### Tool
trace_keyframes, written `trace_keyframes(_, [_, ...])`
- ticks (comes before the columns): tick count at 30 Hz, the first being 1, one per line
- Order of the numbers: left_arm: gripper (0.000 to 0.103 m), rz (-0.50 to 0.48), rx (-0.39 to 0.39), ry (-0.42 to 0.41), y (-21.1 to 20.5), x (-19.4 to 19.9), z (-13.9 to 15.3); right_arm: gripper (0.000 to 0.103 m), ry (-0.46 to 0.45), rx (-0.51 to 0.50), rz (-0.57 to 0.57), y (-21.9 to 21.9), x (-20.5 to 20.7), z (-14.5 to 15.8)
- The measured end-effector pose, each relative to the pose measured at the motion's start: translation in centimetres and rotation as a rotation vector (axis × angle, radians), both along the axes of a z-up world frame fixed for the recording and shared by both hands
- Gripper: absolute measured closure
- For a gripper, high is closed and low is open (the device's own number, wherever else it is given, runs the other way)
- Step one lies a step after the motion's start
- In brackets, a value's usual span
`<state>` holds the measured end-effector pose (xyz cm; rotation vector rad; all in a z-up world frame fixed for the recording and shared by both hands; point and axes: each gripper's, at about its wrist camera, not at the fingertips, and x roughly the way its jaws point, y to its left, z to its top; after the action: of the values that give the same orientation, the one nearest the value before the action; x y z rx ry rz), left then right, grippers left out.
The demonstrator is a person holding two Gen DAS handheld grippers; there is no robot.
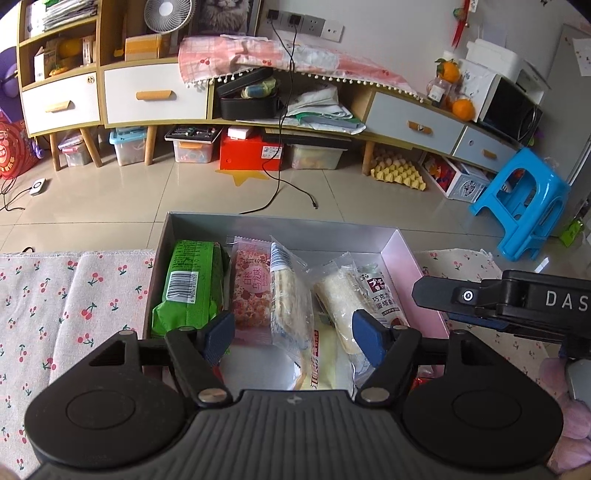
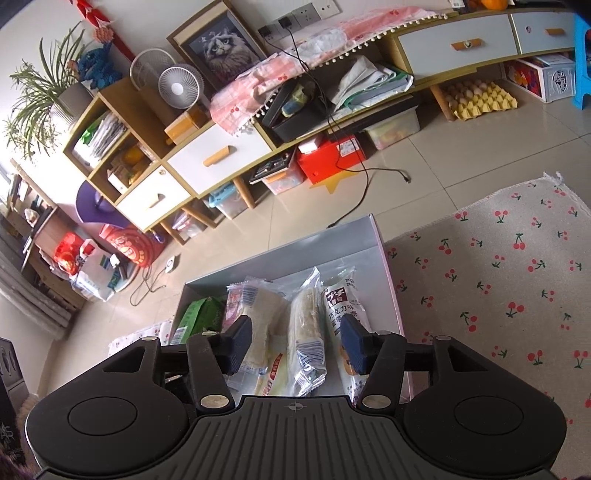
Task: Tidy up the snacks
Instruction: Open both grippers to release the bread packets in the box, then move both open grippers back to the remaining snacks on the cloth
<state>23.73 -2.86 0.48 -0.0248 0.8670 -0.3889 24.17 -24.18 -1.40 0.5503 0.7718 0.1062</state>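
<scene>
Snacks (image 1: 258,291) (wrapped, mixed) packed w/in box (image 1: 280,225), both grippers (image 1: 293,334) (image 2: 295,341) agape, empty

I am in a home living room.
At my 12 o'clock: a long drawer cabinet (image 1: 155,94), fan (image 1: 168,16), cat picture (image 2: 221,50).

The box (image 1: 400,254) of snacks is being looked down on from close above in the left wrist view, facing the cabinet (image 1: 155,92) along the frame's top. The same box (image 2: 373,240) is being viewed from nearby in the right wrist view, rotated, with the cabinet (image 2: 218,155) running diagonally across the upper left. Box, floor and cabinet are being shared.
</scene>
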Motion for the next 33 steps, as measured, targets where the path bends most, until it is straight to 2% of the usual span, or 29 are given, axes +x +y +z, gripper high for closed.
trace_keyframes(3, [0.030,0.007,0.009,-0.005,0.6,-1.3,0.5,0.034,0.005,-0.028,0.003,0.3,-1.3,0.8])
trace_keyframes(13, [0.011,0.023,0.038,-0.003,2.3,-5.5,1.0,0.021,0.068,-0.098,0.043,2.1,-5.7,1.8])
trace_keyframes(17, [0.006,0.025,0.041,0.013,2.9,-6.9,0.8,0.020,0.092,-0.116,0.066,2.9,-7.3,1.7])
trace_keyframes(24, [0.003,0.015,0.097,0.010,3.7,-9.6,0.4,0.018,0.136,-0.126,0.089,3.9,-10.1,0.7])
trace_keyframes(28, [0.001,0.015,0.136,0.001,4.0,-11.5,-0.1,0.018,0.197,-0.133,0.066,4.0,-11.4,0.0])
trace_keyframes(33, [0.001,0.007,0.145,-0.005,4.5,-13.3,-1.0,0.018,0.228,-0.103,0.082,4.1,-13.2,-1.2])
